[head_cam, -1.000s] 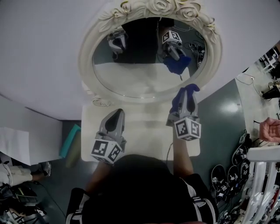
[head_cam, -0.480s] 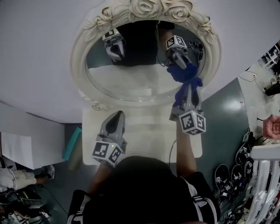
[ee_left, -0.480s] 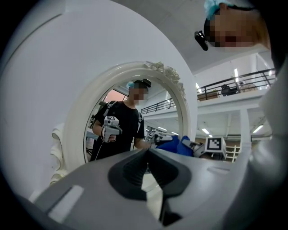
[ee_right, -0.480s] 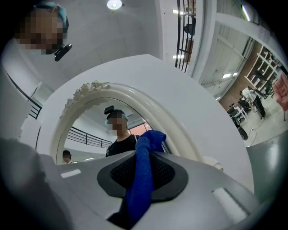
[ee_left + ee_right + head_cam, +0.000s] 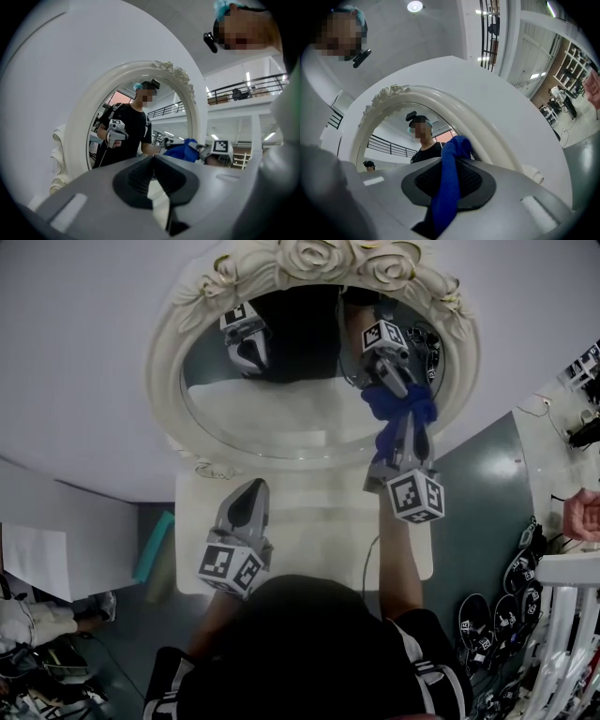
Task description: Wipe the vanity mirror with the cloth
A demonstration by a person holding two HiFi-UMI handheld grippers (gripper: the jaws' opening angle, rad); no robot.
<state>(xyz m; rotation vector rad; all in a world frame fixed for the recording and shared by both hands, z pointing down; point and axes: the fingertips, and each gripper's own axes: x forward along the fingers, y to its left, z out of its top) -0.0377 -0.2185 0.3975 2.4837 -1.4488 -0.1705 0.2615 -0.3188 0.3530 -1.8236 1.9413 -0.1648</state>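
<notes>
A pale desk (image 5: 309, 521) against a white wall carries the oval vanity mirror (image 5: 161, 376). The right gripper (image 5: 405, 432), clamped on the blue cloth (image 5: 415, 413), holds it at the glass's lower right. The left gripper (image 5: 247, 491) hovers closed, empty. Pushing hard could tip the unbraced mirror.

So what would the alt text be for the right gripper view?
The right hand-held gripper, jaws shut on a blue cloth, points at a white-framed oval vanity mirror. The glass reflects a person in a black shirt.
</notes>
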